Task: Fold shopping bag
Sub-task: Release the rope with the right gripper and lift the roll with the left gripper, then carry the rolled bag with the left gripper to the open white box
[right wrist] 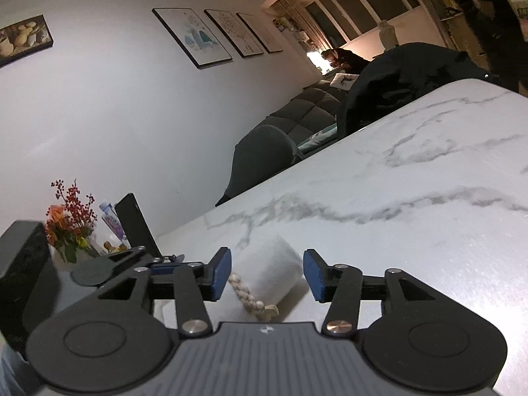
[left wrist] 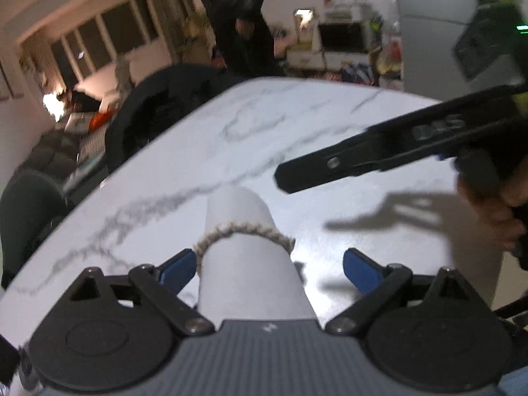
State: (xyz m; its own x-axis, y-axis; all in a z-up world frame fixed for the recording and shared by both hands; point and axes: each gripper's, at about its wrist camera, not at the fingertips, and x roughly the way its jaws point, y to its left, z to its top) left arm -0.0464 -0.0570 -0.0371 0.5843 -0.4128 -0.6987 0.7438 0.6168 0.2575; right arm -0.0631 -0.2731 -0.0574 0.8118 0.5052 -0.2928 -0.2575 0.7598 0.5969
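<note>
Both grippers are standing open over the marble table (left wrist: 330,125). We are seeing the left gripper (left wrist: 269,269) with its 2 blue pads spread wide on either side of the rolled white shopping bag (left wrist: 246,264), and neither pad is touching it. The right gripper (right wrist: 267,272) is likewise holding its 2 blue pads apart, with the near end of the same roll sitting between them, untouched.

We are counting 1 bag, lying on the table as a tight roll, with 1 braided rope handle (left wrist: 231,231) looped around it. In the right wrist view the rope's end is trailing onto the tabletop.

From the left wrist view, the right gripper is reaching in from the right, held by a hand (left wrist: 491,204) cut off at the frame edge; raised lettering on its finger is too blurred for us to read. 1 person in dark clothes (left wrist: 237,16) is standing beyond the far table edge, cropped at the top. 3 framed pictures (right wrist: 214,36) are hanging in a row on the wall, beside a 4th further left, and 1 vase of flowers (right wrist: 71,221) is sitting far left.
</note>
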